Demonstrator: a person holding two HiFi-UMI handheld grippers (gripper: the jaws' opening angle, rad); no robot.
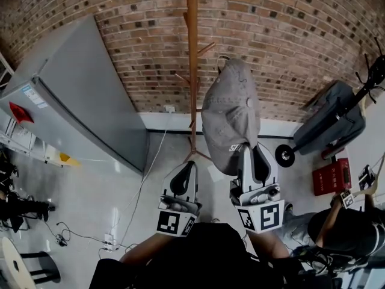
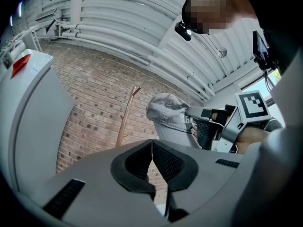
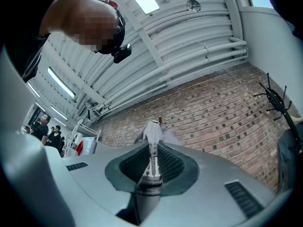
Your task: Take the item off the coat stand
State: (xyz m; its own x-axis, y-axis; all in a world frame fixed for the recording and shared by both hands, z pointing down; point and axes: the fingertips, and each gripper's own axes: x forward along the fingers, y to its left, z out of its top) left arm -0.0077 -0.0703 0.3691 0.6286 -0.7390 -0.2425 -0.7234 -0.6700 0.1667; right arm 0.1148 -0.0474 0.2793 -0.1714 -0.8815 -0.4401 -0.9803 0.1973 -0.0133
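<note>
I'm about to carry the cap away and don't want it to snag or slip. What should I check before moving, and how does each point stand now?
1. Right tool gripping the grey cap: ok, the fabric is pinched between its pads.
2. Cap free of the coat stand: ok, the left gripper view shows brick wall between them.
3. Left tool free to help: ok, its jaws are together with nothing in them.
4. Left tool out of the cap's way: ok, it sits to the left of the cap.
5. Person at the right out of the way: cannot tell.
</note>
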